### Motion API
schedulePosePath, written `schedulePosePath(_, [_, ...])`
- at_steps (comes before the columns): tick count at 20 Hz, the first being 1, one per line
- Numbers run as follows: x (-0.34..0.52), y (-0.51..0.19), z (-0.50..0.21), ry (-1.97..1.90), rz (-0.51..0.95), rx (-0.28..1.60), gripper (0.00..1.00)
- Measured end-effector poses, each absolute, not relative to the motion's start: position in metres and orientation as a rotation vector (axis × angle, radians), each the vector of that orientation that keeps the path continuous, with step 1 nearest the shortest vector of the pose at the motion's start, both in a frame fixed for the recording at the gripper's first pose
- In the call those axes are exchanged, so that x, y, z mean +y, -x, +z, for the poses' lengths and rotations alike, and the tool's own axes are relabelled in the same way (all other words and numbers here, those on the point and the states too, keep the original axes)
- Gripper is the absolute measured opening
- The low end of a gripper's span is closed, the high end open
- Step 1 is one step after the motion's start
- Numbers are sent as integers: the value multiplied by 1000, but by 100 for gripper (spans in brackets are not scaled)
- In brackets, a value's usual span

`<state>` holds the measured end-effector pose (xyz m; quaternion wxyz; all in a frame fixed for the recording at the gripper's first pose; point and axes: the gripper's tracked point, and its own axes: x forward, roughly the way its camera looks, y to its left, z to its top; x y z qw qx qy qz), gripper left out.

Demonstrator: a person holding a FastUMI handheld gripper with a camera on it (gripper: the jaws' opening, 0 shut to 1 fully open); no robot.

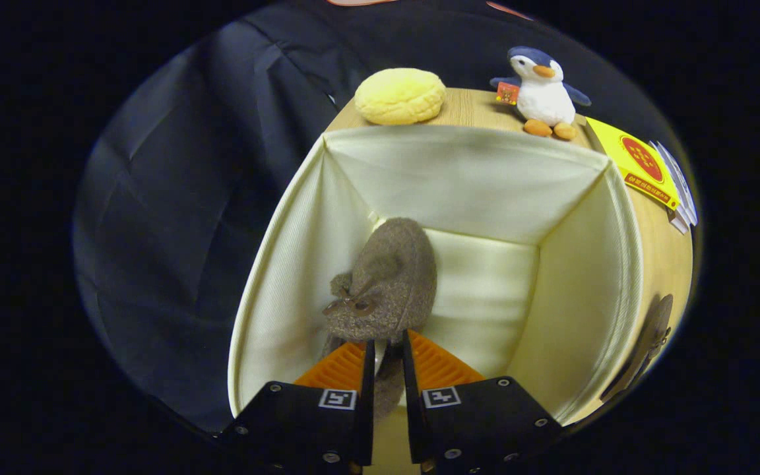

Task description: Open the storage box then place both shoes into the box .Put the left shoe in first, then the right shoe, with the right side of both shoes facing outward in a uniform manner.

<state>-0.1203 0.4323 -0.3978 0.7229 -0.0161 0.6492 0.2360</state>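
Observation:
A cream fabric storage box (466, 178) stands open on the wooden table, and I look down into it. My gripper (387, 353) is shut on a grey-brown fuzzy shoe (390, 277) with a small bow, pinching its heel edge between both fingers. The shoe hangs inside the box along its left wall, toe pointing away from the fingers. A second shoe of the same kind (650, 343) lies on the table outside the box's right wall, partly hidden by that wall.
Beyond the box on the wooden table (472, 109) sit a round yellow bun-shaped cushion (400, 95) and a plush penguin (541, 89). A yellow card with stacked papers (647, 171) lies at the box's far right. Dark cloth hangs to the left.

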Motion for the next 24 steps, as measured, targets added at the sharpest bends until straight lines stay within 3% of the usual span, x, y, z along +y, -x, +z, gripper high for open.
schedulePosePath(1, [433, 121, -390, 18, 550, 1422, 26])
schedulePosePath(4, [433, 122, -361, -59, 642, 1364, 52])
schedulePosePath(6, [426, 120, -334, -112, 691, 1309, 64])
schedulePosePath(12, [356, 92, -267, -125, 715, 1024, 92])
schedulePosePath(16, [281, 75, -251, -101, 630, 901, 97])
schedulePosePath(24, [133, 65, -282, -40, 400, 872, 97])
